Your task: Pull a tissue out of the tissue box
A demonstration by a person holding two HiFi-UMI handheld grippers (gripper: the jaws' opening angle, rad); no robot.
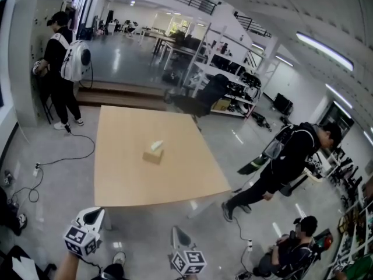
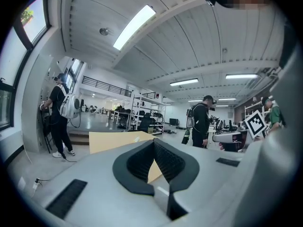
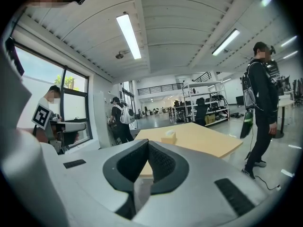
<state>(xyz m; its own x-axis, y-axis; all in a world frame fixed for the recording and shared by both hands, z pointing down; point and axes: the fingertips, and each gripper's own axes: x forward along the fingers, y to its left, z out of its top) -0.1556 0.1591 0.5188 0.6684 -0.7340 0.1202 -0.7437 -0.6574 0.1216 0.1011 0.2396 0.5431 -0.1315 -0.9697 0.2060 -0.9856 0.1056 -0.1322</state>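
1. the tissue box point(image 1: 154, 153) sits near the middle of the table point(image 1: 192, 182), a little toward the table's left edge. a pale tissue point(image 1: 157, 146) stands up out of its top. nothing else lies on the table.
2. the left gripper point(image 2: 153, 141) is clenched, its dark pads meeting at the tips with nothing caught between them. it hangs off the table, out beyond the table's near left corner.
3. the right gripper point(image 3: 147, 142) is likewise closed tip to tip and empty. it is also off the table, short of the near edge and about midway along it.
4. the relation that matters: from both grippers the box lies ahead, across the near half of the table and well apart from either tip. no pull can begin until one of them crosses the near edge.
5. in the right gripper view the box shows just to the right of the jaw line and almost dead ahead, so this gripper looks better lined up. in the left gripper view the table lies ahead but the box is only a speck.
6. neither gripper is clearly nearer; i judge the gap about even, with the right on the straighter path.
7. the box's long axis is too small to read with confidence here. the tissue points upward, so the likely approach is from above the table's middle with opened jaws.
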